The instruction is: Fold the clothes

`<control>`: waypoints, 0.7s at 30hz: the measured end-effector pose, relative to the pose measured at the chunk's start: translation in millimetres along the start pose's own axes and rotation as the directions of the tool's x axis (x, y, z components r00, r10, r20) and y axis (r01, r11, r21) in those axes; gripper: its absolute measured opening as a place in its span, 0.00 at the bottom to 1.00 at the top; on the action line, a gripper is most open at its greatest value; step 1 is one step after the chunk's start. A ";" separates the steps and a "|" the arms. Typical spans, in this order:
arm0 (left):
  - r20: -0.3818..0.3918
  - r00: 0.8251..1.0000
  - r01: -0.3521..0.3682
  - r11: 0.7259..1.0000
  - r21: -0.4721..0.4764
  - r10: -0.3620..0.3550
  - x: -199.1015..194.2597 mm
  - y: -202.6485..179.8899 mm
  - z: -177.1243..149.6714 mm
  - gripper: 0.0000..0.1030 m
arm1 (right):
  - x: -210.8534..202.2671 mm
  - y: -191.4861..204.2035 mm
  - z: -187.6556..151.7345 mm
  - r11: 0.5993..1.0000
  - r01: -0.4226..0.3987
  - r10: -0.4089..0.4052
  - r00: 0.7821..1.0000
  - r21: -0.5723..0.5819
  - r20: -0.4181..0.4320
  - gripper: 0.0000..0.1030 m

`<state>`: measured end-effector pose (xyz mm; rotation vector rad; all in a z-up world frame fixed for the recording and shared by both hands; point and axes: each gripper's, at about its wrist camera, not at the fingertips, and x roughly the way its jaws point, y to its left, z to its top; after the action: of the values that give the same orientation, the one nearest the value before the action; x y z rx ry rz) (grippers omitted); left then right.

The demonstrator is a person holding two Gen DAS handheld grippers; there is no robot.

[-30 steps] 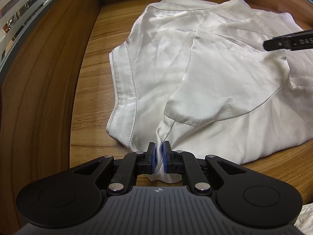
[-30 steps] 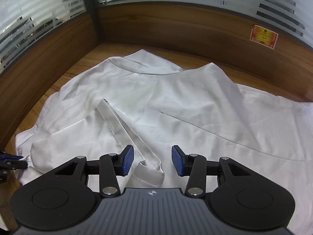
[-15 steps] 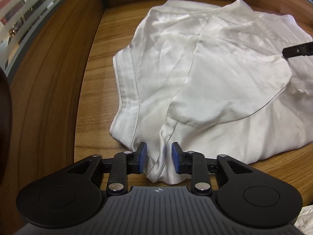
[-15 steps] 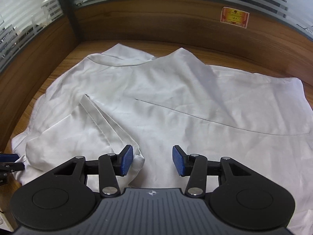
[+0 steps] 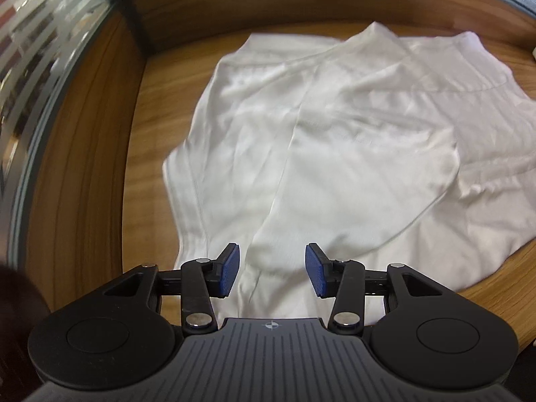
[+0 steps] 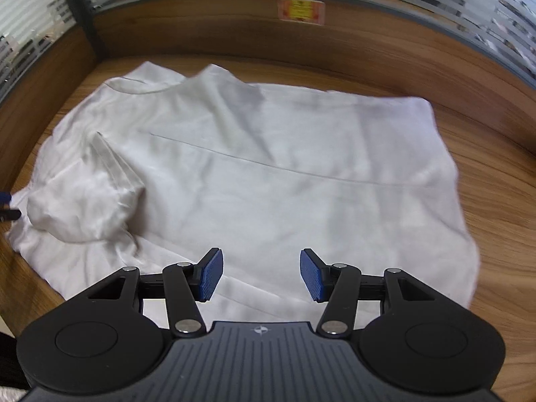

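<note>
A white satin shirt (image 5: 335, 154) lies spread on the wooden table (image 5: 147, 127), one sleeve folded inward over the body. My left gripper (image 5: 272, 273) is open above the shirt's near edge, nothing between its blue pads. In the right wrist view the same shirt (image 6: 268, 174) fills the table, with the folded sleeve (image 6: 87, 201) bunched at the left. My right gripper (image 6: 261, 274) is open over the near hem, holding nothing. The tip of the left gripper (image 6: 6, 206) shows at the far left edge there.
Wooden partition walls (image 6: 368, 50) with glass above ring the table on the far and left sides. A red-yellow sticker (image 6: 301, 10) is on the far wall. Bare table (image 6: 495, 201) shows to the right of the shirt.
My left gripper opened and let go of the shirt's edge, then drew back and up. My right gripper stayed open and pulled back to the right; the sleeve now lies folded on the shirt.
</note>
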<state>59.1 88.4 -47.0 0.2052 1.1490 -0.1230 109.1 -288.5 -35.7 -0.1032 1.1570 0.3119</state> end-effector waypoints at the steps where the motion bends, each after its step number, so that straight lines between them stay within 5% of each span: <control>1: 0.002 1.000 0.000 1.000 0.007 0.000 -0.8 0.0 7.6 0.46 | -5.8 -10.7 1.2 1.000 0.014 -0.014 1.000 -0.007 -0.009 0.56; 10: 0.036 0.996 -0.079 0.995 0.054 0.077 -5.1 7.2 80.8 0.49 | -44.3 -88.0 37.9 0.989 0.110 -0.114 0.993 -0.101 -0.032 0.56; 21: 0.070 0.995 -0.064 0.998 -0.024 0.066 2.3 27.3 167.1 0.50 | -45.7 -166.5 122.8 0.978 0.126 -0.131 0.991 -0.164 -0.023 0.56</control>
<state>214.5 77.6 19.3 0.2169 1.0719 -0.0598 249.9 -426.3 42.1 -0.3265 1.1515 0.2901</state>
